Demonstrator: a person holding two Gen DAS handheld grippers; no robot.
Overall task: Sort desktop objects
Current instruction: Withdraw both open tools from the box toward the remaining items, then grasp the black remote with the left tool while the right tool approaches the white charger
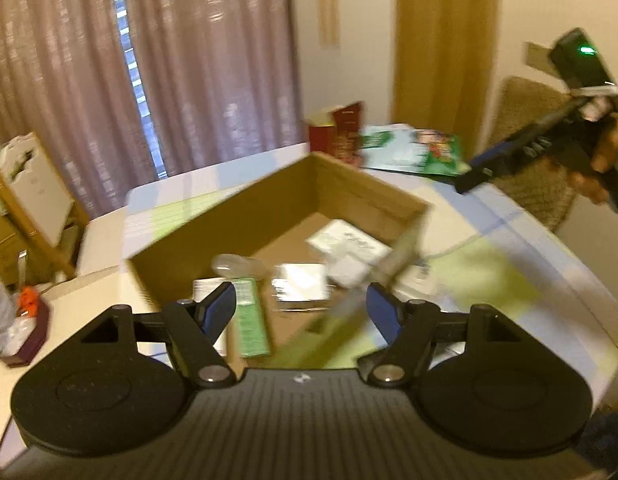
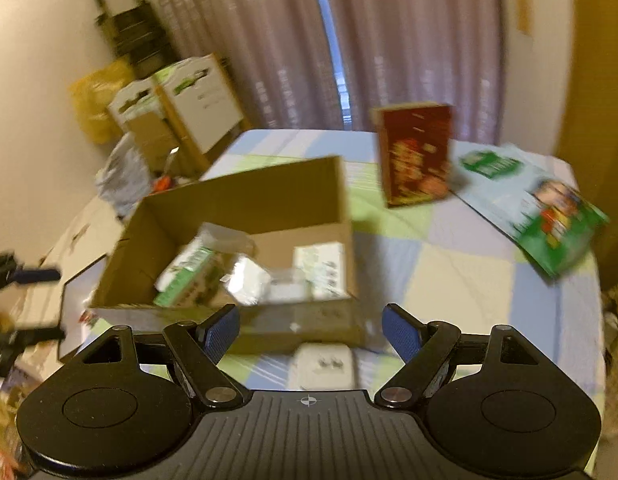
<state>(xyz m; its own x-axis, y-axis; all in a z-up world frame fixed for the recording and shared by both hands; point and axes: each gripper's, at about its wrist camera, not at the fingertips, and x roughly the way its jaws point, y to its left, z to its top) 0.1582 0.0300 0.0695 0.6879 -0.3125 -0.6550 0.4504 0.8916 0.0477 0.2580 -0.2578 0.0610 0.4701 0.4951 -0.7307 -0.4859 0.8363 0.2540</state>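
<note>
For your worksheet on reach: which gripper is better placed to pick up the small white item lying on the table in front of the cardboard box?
Probably the right gripper: it is open, and the white item lies just below its fingers.

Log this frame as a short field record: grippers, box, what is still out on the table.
left gripper: open, empty, above the cardboard box
right gripper: open, empty
box contents: green carton, white packets; blurred
outside the box: red box upright, green leaflets lying flat, white item near the right gripper
surface: checked tablecloth
</note>
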